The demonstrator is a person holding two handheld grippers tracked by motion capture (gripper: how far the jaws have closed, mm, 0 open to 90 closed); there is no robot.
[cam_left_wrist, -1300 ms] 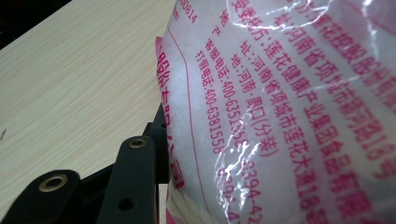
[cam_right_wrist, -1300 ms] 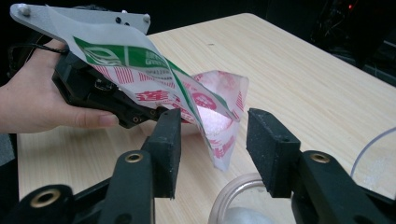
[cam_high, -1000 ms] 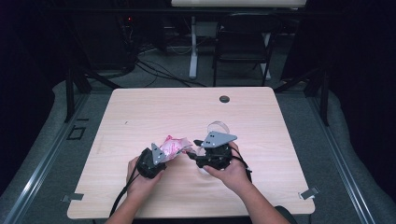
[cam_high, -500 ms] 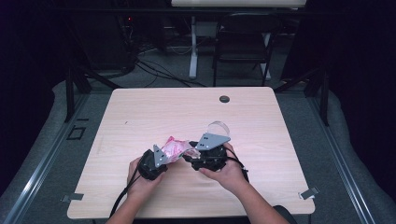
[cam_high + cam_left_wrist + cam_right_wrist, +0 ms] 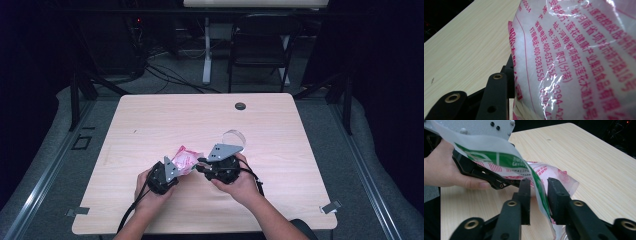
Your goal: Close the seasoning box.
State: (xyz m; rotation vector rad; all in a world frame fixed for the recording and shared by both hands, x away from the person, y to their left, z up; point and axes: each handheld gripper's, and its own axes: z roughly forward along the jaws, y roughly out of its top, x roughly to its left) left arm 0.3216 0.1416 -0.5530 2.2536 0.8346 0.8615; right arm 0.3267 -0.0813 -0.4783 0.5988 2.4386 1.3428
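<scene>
Between the jaws of the right gripper, which have just been closing, hangs the bag's thin green-striped edge; whether the pads already press it, I cannot tell. Left gripper grips the bag's body, near the table's front edge. Bag looks light, soft and slippery (crinkly film, loose white filling), so taking the flat seam seems best.

Two claws: left claw, right claw. One pink-printed bag, one clear plastic piece, one table.
</scene>
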